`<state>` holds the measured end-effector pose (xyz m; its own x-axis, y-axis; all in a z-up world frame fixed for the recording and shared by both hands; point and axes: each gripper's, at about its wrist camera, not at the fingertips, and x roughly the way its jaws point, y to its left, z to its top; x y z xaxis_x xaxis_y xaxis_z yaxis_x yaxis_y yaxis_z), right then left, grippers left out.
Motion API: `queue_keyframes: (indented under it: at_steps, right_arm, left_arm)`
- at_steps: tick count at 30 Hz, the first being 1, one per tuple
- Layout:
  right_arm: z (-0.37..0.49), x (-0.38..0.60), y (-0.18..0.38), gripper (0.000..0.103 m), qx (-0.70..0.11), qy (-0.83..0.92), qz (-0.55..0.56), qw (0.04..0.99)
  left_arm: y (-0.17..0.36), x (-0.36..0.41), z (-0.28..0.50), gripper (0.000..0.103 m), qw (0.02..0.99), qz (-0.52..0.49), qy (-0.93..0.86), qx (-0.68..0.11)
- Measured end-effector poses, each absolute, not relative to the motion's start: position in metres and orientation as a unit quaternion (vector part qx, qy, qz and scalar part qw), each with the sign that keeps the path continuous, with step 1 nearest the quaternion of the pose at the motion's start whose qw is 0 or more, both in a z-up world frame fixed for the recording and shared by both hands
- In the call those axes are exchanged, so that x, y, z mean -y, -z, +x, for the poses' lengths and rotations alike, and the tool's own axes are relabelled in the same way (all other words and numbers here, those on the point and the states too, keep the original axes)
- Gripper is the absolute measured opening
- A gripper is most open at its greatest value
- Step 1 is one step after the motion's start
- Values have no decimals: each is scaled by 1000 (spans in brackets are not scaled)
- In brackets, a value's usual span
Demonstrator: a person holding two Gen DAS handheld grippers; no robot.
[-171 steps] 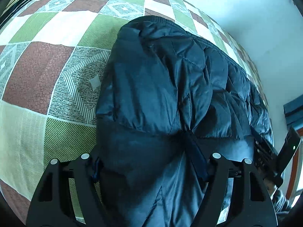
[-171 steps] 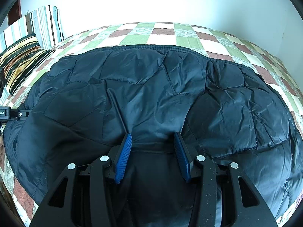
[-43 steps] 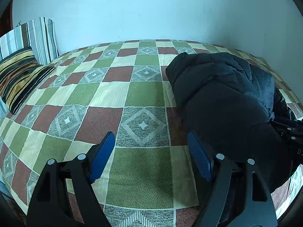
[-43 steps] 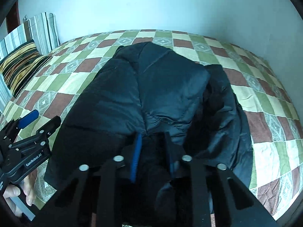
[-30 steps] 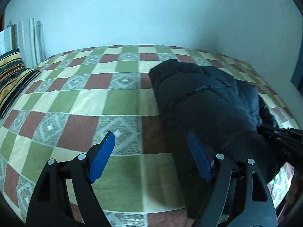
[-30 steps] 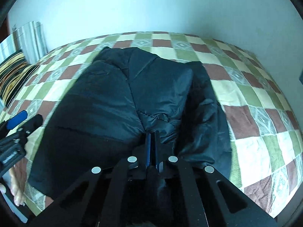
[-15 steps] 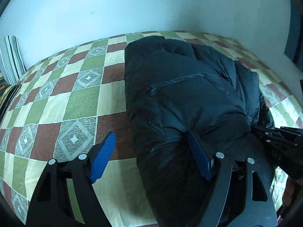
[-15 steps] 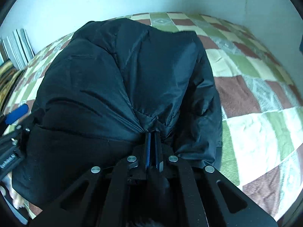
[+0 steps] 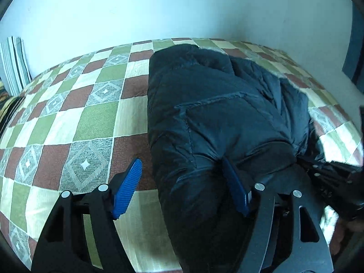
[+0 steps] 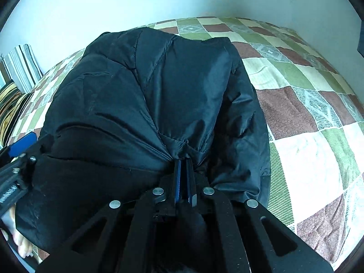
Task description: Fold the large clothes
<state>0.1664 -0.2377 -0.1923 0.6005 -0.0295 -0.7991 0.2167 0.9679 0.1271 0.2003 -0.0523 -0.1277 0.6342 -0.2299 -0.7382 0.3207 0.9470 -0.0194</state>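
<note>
Folded dark navy quilted puffer jacket [image 10: 145, 104] lying on the bed's green, brown and cream checked cover [image 9: 95, 122]. Right gripper [image 10: 183, 177]: fingers pressed together, pinching a jacket fold. Left gripper [image 9: 182, 191]: fingers spread, lately narrowing, straddling the jacket's near edge.

Jacket [image 10: 141, 104]: near hem runs under the right claw [image 10: 183, 182] frame and off the bottom edge of the right wrist view; its underside against the bed [image 10: 307, 113] is hidden. Fabric nipped between the pads is buried in a dark fold. Left wrist view: right pad [image 9: 234, 193] half sunk in jacket folds, contact cannot be told. Striped pillow [image 10: 20, 72] cut by the left edge. Hand [image 10: 20, 243] at the near left corner mostly out of frame, blurred.
</note>
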Motion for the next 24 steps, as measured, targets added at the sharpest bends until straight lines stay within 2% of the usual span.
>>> queue_keyframes:
  at_steps: [3, 8, 15, 24]
  right_arm:
    - [166, 239, 191, 4, -440, 70, 108, 889]
    - [160, 237, 185, 5, -432, 70, 104, 893]
    - [133, 236, 167, 13, -415, 79, 84, 902]
    - [144, 232, 196, 13, -440, 86, 68, 891]
  left_arm:
    - [113, 51, 187, 72, 906, 30, 168, -387]
    - [120, 66, 174, 72, 901, 66, 184, -388]
    - [127, 66, 176, 73, 899, 65, 184, -393]
    - [142, 73, 177, 74, 898, 86, 186, -390]
